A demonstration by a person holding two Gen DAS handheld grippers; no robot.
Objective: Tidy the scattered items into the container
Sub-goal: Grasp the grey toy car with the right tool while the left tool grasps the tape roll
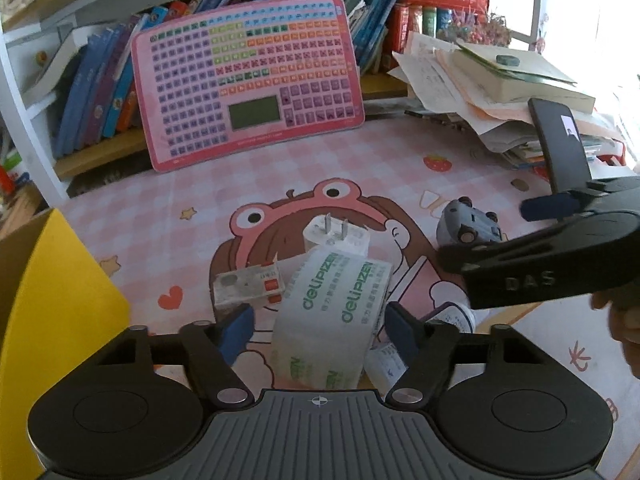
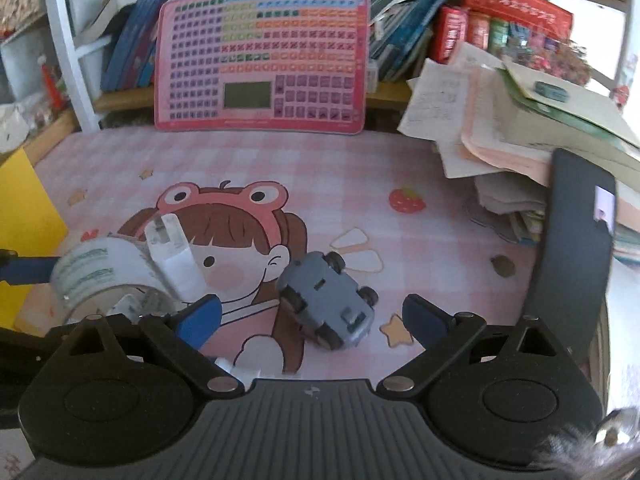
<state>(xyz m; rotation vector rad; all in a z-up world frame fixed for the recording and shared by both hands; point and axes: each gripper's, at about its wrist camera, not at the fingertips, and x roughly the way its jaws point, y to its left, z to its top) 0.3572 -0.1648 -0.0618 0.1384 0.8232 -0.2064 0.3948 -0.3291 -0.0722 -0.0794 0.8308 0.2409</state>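
Note:
A clear tape roll with green print stands on edge between the fingers of my left gripper. The jaws are open: a gap shows at the left pad. Behind the roll lie a white plug adapter and a small clear box with red parts. A grey toy car lies overturned between the wide-open fingers of my right gripper, untouched. The yellow container stands at the left. A small white jar sits right of the roll.
A pink keyboard board leans on the bookshelf at the back. A messy stack of papers and books fills the back right. A black phone stands upright on the right. A person's hand shows at the right edge.

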